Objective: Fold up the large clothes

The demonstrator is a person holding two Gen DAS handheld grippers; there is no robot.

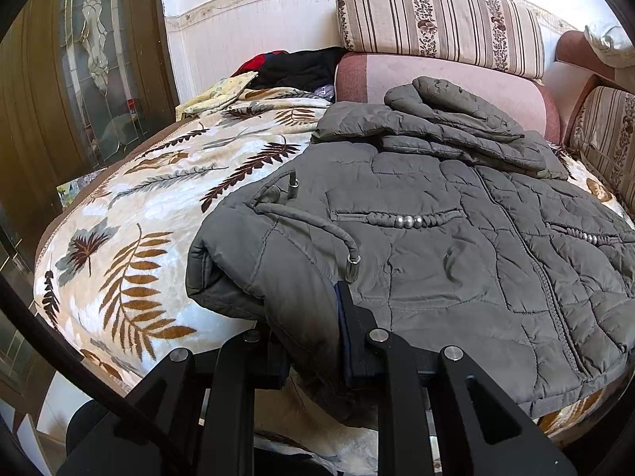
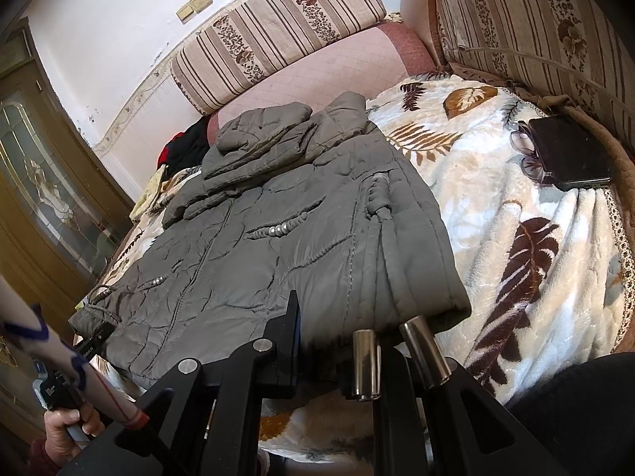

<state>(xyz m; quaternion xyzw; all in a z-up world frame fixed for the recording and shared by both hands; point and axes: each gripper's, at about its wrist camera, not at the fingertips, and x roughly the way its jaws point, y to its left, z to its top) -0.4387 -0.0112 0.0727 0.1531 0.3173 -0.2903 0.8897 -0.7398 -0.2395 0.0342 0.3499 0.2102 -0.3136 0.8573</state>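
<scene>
A grey quilted jacket [image 1: 436, 246] lies front up on a leaf-patterned blanket [image 1: 158, 214], its sleeves folded across the chest near the collar. My left gripper [image 1: 309, 341] is shut on the near hem at the jacket's left corner, with fabric bunched between the fingers. A drawstring with a metal tip [image 1: 352, 267] lies just beyond it. In the right wrist view my right gripper [image 2: 321, 353] is shut on the hem of the jacket [image 2: 278, 246] near its right corner. Two metal cord tips [image 2: 367, 361] rest over its right finger and hide it.
Striped cushions [image 1: 436, 20] and a pink sofa back [image 1: 456, 79] stand behind the jacket. A pile of black and red clothes [image 1: 293, 67] lies at the back left. A black case and sunglasses [image 2: 567, 154] sit on the blanket [image 2: 516, 198] at the right. A person's hand [image 2: 67, 428] holds the left gripper's handle.
</scene>
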